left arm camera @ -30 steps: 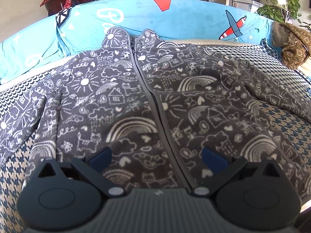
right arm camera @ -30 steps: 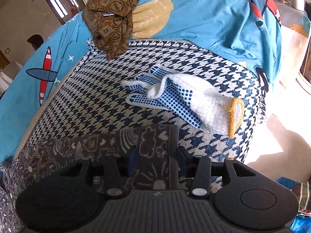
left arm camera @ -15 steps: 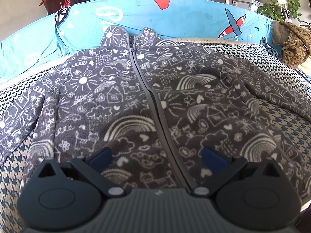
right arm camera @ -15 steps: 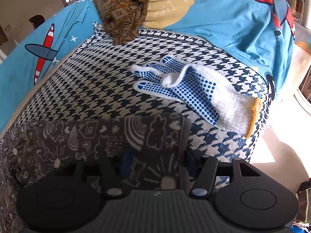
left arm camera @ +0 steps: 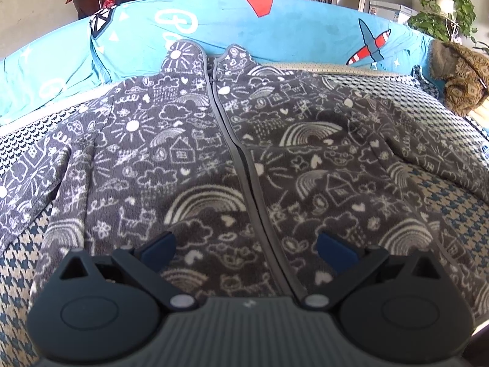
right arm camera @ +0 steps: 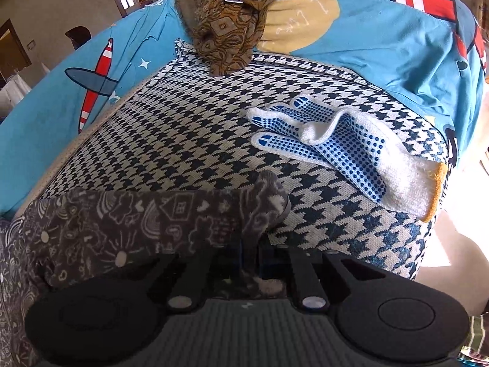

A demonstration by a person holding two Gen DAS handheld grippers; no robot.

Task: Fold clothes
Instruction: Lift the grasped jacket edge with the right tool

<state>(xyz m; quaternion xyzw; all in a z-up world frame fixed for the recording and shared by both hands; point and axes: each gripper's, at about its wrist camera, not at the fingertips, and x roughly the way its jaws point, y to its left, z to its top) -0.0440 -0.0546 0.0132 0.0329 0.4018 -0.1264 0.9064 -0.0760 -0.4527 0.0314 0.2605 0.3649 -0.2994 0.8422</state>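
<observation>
The grey doodle-print jacket (left arm camera: 195, 159) lies spread face up, zip closed, across the houndstooth sofa seat (right arm camera: 171, 140), filling the centre of my left view. Its sleeve cuff (right arm camera: 259, 211) sits at lower centre of my right view. My right gripper (right arm camera: 252, 253) is closing; its fingers pinch that cuff, which bunches upward between them. My left gripper (left arm camera: 246, 246) hovers over the hem, fingers (left arm camera: 159, 246) spread wide, nothing between them. A dotted work glove (right arm camera: 351, 153) lies right of centre, apart from the cuff. A brown patterned cloth (right arm camera: 226, 27) drapes over the blue cover (left arm camera: 275, 30) at top.
</observation>
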